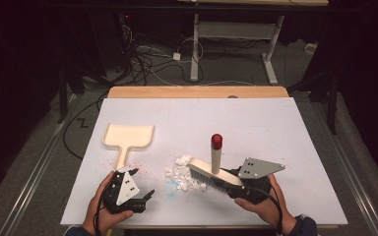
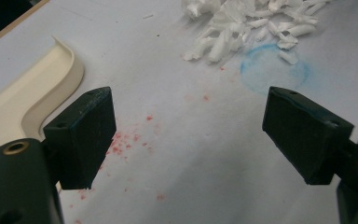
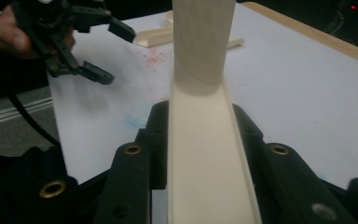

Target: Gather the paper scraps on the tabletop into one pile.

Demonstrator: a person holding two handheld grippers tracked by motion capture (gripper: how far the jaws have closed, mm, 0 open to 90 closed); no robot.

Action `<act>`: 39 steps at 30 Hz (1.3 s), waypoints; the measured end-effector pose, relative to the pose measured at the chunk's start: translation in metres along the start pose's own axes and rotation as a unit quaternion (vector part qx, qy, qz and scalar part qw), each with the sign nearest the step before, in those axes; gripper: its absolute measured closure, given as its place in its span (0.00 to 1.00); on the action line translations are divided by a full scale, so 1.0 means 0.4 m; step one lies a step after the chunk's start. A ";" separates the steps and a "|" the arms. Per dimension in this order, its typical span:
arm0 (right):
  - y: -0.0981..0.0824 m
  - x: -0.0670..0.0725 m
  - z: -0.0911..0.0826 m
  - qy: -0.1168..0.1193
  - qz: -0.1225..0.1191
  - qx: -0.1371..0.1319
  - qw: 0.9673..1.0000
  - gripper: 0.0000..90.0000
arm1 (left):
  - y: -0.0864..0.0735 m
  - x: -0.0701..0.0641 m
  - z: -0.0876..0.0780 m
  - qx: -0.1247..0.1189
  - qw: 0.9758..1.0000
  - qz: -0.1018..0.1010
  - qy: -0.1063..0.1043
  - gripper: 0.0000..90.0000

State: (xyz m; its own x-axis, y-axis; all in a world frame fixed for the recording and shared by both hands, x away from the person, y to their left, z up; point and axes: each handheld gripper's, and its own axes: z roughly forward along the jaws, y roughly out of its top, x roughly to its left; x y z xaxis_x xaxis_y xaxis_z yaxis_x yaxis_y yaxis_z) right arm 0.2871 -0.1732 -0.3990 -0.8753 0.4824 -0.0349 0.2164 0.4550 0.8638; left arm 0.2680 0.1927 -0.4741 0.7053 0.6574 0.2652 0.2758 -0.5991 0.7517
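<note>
Cream dustpan [image 1: 128, 136]; cream brush [image 1: 214, 172], red-capped handle; white scraps [image 1: 181, 173]; black jaws.

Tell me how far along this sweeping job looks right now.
Done: the white scraps are gathered in one pile beside the brush. In hand: the right gripper is clamped on the brush. Left: the left gripper is open by the dustpan, not yet holding it; no scraps are in the pan.

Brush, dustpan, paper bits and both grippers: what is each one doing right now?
Brush: clamped in the right hand-held gripper, bristles down at the paper bits.
Dustpan: flat on the table, nothing in it.
Paper bits: piled beside the brush.
Left hand-held gripper: open, holding nothing.
</note>
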 end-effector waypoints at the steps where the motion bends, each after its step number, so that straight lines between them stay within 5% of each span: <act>1: 0.001 0.007 0.009 0.009 -0.002 -0.002 1.000 0.75 | -0.001 0.003 -0.003 -0.002 1.000 -0.001 0.002 0.18; 5: 0.001 0.038 0.065 0.056 -0.005 0.001 0.998 0.75 | -0.007 0.026 -0.022 -0.019 0.999 -0.023 0.025 0.18; 12: -0.015 0.069 0.187 0.111 -0.020 0.014 0.994 0.76 | -0.017 0.051 -0.049 -0.059 0.994 -0.071 0.053 0.18; 17: -0.008 0.046 0.223 0.085 -0.049 0.012 0.995 0.76 | -0.017 0.039 -0.033 -0.045 0.997 -0.046 0.041 0.18; 21: -0.008 -0.003 0.229 0.061 -0.041 0.008 0.997 0.75 | -0.016 0.031 -0.027 -0.036 0.998 -0.038 0.032 0.18; 28: 0.006 -0.039 0.173 0.039 -0.030 -0.019 0.999 0.75 | -0.014 0.021 -0.020 -0.023 0.999 -0.031 0.020 0.18; 33: 0.026 -0.041 0.082 0.025 -0.035 -0.040 0.998 0.75 | -0.012 0.016 -0.017 -0.018 0.999 -0.022 0.020 0.18; 39: 0.013 -0.074 -0.034 -0.022 -0.016 -0.051 0.998 0.75 | -0.010 0.015 -0.014 -0.016 0.999 -0.020 0.020 0.18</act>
State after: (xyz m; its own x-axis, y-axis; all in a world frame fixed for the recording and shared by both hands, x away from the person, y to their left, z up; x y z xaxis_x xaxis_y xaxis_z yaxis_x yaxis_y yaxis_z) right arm 0.3083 -0.1955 -0.3868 -0.8605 0.5027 -0.0826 0.1421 0.3924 0.9087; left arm 0.2672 0.2016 -0.4722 0.6680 0.6980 0.2580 0.2818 -0.5582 0.7804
